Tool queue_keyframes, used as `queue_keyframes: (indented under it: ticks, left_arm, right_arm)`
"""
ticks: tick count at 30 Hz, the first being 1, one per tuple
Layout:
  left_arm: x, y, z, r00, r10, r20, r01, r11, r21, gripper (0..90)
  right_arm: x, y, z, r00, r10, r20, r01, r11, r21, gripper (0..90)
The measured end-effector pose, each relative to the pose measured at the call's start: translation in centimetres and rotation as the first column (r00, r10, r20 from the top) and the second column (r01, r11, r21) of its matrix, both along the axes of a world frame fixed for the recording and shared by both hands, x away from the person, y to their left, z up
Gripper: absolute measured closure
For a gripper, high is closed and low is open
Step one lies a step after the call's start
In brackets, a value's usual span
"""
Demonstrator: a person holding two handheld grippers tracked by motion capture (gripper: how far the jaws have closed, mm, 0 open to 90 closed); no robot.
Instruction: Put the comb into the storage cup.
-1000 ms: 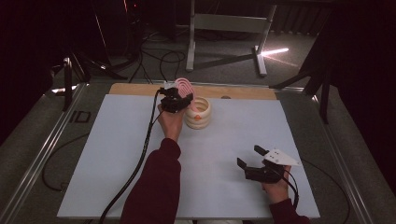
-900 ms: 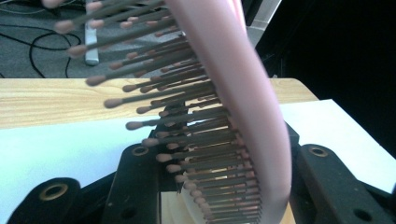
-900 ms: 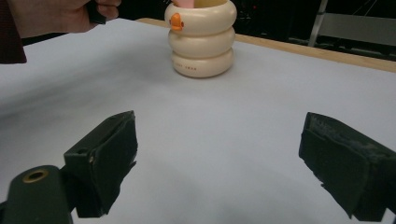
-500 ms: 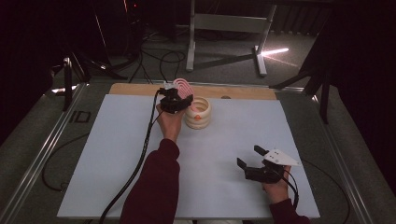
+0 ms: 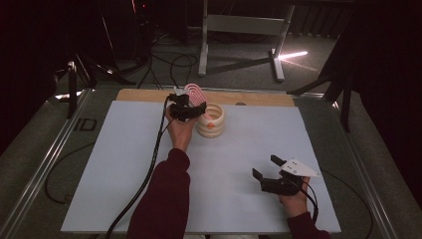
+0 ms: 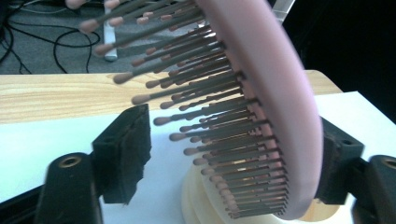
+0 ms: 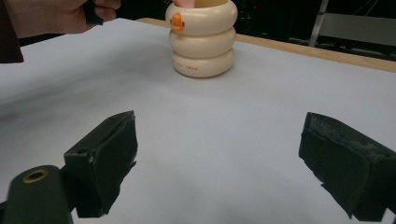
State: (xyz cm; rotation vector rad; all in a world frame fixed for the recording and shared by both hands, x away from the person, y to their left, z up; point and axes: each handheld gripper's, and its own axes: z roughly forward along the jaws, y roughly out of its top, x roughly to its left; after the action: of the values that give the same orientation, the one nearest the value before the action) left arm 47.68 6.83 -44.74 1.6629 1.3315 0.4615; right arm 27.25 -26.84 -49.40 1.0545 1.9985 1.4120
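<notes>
A pink hairbrush (image 5: 195, 93) stands head-up in a cream ringed holder (image 5: 211, 122) near the far edge of the white sheet. My left gripper (image 5: 193, 109) is at the brush head. In the left gripper view the hairbrush (image 6: 280, 116) is between the jaws, which have just been opening: the left pad is clear of the bristle tips and the right pad sits behind the brush's back, above the holder (image 6: 196, 205). My right gripper (image 5: 265, 168) rests open and holds nothing at the near right. Its own view has the holder (image 7: 201, 37) far ahead of the right gripper (image 7: 224, 154).
A white sheet (image 5: 124, 164) covers the table, with a wooden strip (image 5: 259, 98) along its far edge. The left gripper's black cable (image 5: 149, 169) trails back along the sleeve. Metal rails (image 5: 45, 164) border the table, and a stand (image 5: 239, 30) sits on the floor beyond.
</notes>
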Motion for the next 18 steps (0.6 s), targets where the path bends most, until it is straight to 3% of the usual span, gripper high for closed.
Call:
queue_keyframes:
  ticks: [3,18]
  left_arm:
    - [0.03,-0.03,-0.02,1.0,-0.005,0.0,0.005,0.9999,0.01,16.5]
    - [-0.04,-0.06,0.14,0.9999,-0.014,0.004,0.013,0.9987,0.05,1.6]
  right_arm:
    - [0.0,-0.02,0.01,1.0,0.001,-0.002,-0.001,1.0,0.0,11.6]
    - [-0.01,0.07,-0.03,1.0,0.001,-0.004,-0.001,1.0,-0.001,11.6]
